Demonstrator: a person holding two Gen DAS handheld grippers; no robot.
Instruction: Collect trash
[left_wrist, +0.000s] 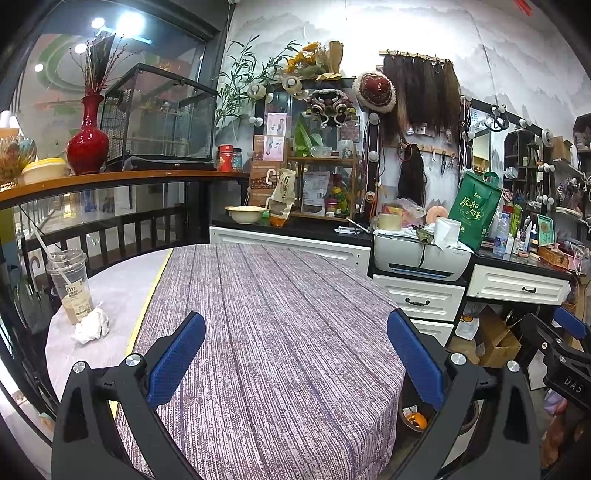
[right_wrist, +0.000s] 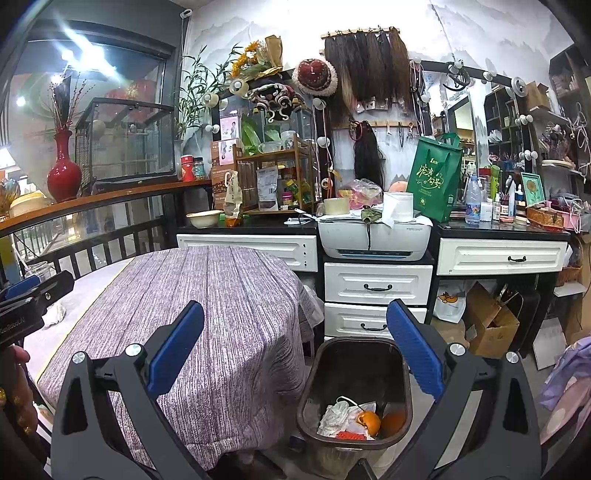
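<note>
A plastic cup (left_wrist: 70, 286) with a straw and some brown drink stands at the table's far left. A crumpled white tissue (left_wrist: 91, 325) lies just in front of the cup, and it shows dimly in the right wrist view as the tissue (right_wrist: 55, 313). My left gripper (left_wrist: 295, 354) hovers open over the purple tablecloth (left_wrist: 280, 332), empty, right of both items. My right gripper (right_wrist: 295, 350) is open and empty above the table's right edge. Below it stands a dark trash bin (right_wrist: 354, 391) holding orange peel, paper and wrappers. The bin (left_wrist: 415, 419) peeks in low in the left wrist view.
White drawers (right_wrist: 376, 286) and a printer (right_wrist: 375, 234) stand behind the bin. A cluttered black counter (left_wrist: 295, 229) runs behind the table. A cardboard box (right_wrist: 491, 325) sits under the desk. A railing (left_wrist: 110, 229) and a shelf with a red vase (left_wrist: 88, 142) border the left side.
</note>
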